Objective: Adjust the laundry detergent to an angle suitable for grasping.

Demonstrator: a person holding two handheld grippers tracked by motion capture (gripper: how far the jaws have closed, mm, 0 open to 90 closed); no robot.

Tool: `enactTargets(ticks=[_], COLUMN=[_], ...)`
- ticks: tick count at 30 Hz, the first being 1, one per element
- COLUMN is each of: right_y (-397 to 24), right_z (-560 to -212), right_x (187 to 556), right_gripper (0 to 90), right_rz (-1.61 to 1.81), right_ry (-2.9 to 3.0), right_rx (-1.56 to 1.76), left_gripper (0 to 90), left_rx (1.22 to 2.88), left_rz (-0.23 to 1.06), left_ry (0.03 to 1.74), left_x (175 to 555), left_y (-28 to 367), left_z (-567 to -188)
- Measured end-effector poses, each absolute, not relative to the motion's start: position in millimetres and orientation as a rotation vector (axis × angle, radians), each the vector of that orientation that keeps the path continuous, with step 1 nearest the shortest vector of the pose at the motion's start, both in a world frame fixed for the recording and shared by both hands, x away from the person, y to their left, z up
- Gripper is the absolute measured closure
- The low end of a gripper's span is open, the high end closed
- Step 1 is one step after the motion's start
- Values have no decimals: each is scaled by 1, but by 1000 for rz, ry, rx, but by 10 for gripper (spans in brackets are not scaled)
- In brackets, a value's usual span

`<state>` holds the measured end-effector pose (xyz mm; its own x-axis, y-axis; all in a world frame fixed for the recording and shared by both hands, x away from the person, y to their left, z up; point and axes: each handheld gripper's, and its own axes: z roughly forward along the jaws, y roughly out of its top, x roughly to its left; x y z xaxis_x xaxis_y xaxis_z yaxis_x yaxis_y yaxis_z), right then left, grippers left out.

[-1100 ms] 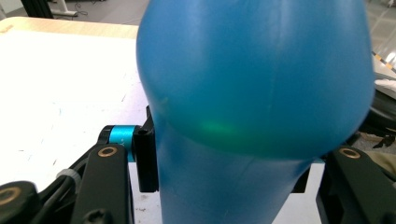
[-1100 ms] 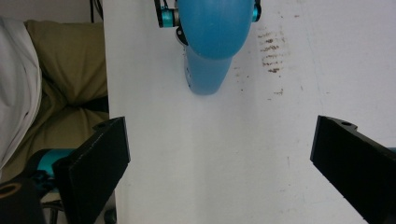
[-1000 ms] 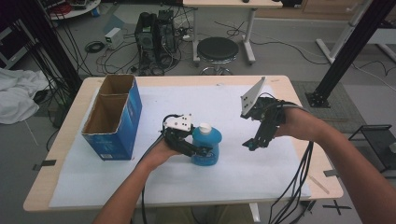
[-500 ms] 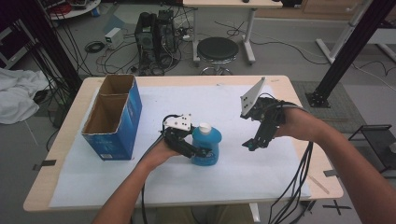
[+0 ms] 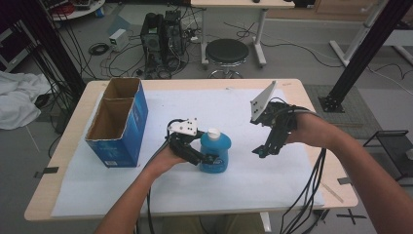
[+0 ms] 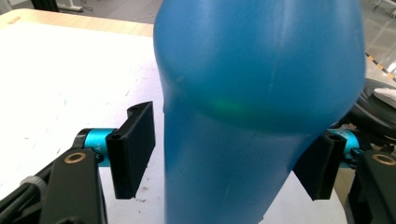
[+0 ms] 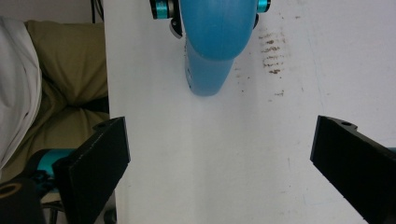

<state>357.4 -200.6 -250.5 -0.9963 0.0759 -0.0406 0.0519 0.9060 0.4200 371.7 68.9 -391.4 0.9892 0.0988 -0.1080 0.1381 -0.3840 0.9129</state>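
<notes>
**Blue bottle stood free between the left jaws**

Blue bottle [image 5: 215, 152] stood upright on the white sheet [image 5: 243, 180] that covered the wooden table [image 5: 311, 90], near the table's middle, with its white cap [image 5: 213, 132] on top. A paler label patch showed on its front in the high view, but no word on it could be read; the print was too small and blurred. The left gripper [image 5: 202, 157] sat low beside the bottle with a jaw on either side of it. Its jaws had just been opening. In the left gripper view a sliver of white sheet showed between the left pad [image 6: 135, 147] and the bottle's wall, so the grip looked released on that side; whether the other pad still touched could not be told.

The right gripper [image 5: 263, 151] hung over the sheet well apart from the bottle, to its right, jaws spread wide with nothing between them. In its own view the bottle lay ahead with faint brown marks [image 7: 271, 58] on the sheet beside it.

A blue cardboard box [image 5: 119, 124], open on top with two compartments, stood at the table's left; no lettering on it could be made out.
</notes>
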Motion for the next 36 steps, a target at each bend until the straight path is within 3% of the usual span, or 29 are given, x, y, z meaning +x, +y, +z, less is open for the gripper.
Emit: enactTargets(ticks=[3,5,36], right_y=[-201,-201,-207], right_z=[-250,-250,-250], right_x=[357,357,355], right_gripper=[36,36,36], right_rz=[664,666,673], right_ry=[3011,3009,2996], right_rx=[97,97,96], left_gripper=[294,231,231], left_rx=[1965,1972,1964], left_rz=[-45,-35,38], left_ry=[174,188,259], left_x=[371,371,356], left_y=[69,69,100], left_z=[-391,-391,-372])
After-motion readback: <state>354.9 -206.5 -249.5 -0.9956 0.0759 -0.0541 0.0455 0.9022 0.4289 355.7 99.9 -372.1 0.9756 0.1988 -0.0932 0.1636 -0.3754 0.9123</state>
